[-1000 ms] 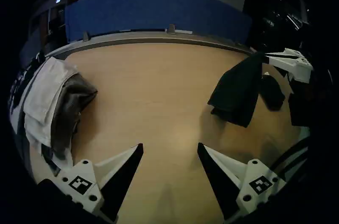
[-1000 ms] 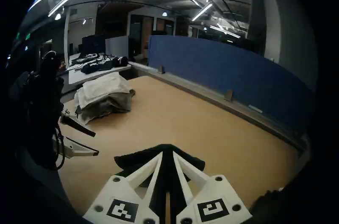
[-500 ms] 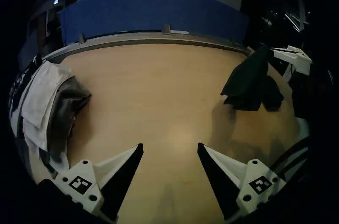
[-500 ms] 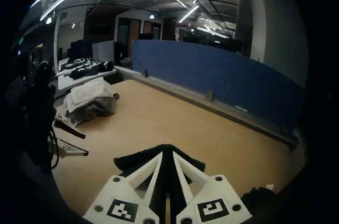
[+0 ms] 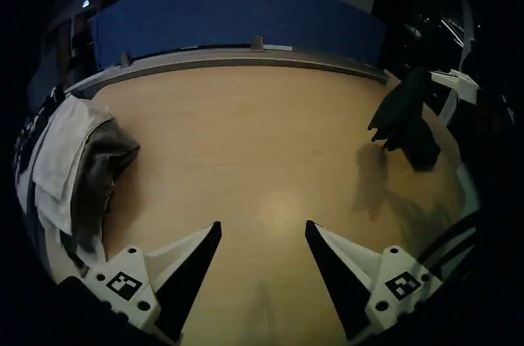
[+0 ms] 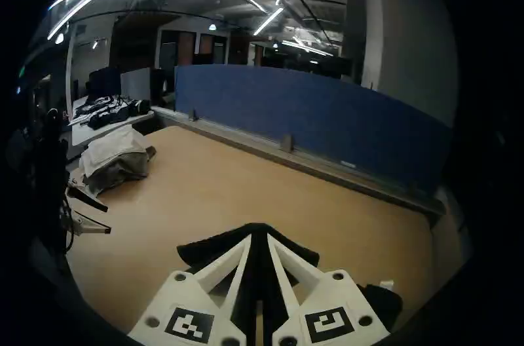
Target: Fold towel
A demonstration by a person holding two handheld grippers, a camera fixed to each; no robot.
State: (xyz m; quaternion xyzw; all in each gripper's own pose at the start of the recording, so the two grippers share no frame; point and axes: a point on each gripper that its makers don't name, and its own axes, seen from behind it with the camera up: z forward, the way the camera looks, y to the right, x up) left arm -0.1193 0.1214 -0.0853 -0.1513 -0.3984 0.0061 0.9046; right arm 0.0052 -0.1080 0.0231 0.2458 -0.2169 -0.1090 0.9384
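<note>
Left gripper view showed the left gripper (image 5: pixel 262 225) with its jaws spread over the bare table (image 5: pixel 262 136), holding nothing. Off to the right the dark towel (image 5: pixel 398 109) hung bunched from the right gripper (image 6: pixel 260 234), jaws pinching it, near the table's right edge. My worry was that a thin pinch might slip and drop it over that edge. Open wood lay between the towel pile (image 5: pixel 72 156) and the blue divider (image 5: pixel 242 18) — ample room to spread it.

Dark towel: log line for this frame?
right tongs: shut on dark towel, hanging over table | left tongs: open, empty | towel pile: on table
</note>
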